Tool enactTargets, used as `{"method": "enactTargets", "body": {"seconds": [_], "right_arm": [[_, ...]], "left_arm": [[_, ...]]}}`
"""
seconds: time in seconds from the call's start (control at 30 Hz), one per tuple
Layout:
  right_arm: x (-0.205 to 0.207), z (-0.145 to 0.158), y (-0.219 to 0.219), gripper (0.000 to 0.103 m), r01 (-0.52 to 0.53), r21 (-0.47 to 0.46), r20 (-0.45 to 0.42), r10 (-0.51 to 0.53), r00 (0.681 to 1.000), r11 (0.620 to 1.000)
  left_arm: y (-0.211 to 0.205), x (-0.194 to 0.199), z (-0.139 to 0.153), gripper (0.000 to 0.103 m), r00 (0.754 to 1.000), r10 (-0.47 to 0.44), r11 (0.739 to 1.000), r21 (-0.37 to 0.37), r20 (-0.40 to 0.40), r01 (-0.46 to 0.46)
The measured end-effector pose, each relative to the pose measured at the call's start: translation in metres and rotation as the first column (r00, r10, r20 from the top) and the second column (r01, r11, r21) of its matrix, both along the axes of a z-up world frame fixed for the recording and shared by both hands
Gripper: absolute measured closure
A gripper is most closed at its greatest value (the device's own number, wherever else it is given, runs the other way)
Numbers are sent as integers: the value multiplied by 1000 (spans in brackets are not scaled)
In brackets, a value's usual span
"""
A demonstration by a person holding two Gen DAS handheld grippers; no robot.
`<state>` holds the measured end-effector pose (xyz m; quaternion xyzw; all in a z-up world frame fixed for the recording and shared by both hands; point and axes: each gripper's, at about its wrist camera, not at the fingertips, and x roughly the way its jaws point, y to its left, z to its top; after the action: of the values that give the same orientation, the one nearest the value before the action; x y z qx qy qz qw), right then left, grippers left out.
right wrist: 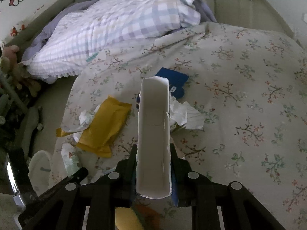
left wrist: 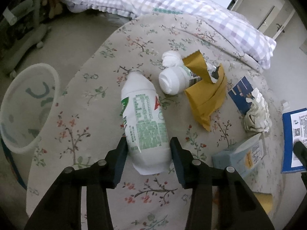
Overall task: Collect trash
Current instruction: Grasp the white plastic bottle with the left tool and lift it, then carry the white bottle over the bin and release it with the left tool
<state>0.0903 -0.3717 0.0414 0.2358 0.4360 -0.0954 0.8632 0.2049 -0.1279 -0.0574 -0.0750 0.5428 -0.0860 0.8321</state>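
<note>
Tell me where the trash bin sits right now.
In the left wrist view the white trash bin stands on the floor at the left, beside the edge of the floral bedspread, left of the big white bottle.

Soft, flat daylight fills the room, dim and slightly greenish, with only faint shadows. Both views bulge like a fishbowl, dark corners ringing each frame and straight lines bending near the edges. The checked pillow [left wrist: 153,2] at the top looks washed out and smeared. The chrome piece [right wrist: 13,182] at lower left catches a bright glint.
</note>
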Motion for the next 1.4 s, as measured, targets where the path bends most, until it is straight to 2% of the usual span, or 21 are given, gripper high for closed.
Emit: {"method": "enactTargets", "body": {"seconds": [0.53, 0.93, 1.4], "right_arm": [[8, 7, 31, 79, -41, -6, 32, 41, 999, 999], [33, 5, 92, 79, -139, -1, 57, 139, 989, 990], [64, -19, 168, 79, -265, 7, 54, 264, 963, 964]], "left_arm": [[47, -7, 25, 58, 998, 28, 999, -22, 50, -27], [112, -9, 35, 61, 993, 93, 995, -50, 72, -90], [201, -6, 29, 62, 976, 205, 977, -73, 72, -200]]}}
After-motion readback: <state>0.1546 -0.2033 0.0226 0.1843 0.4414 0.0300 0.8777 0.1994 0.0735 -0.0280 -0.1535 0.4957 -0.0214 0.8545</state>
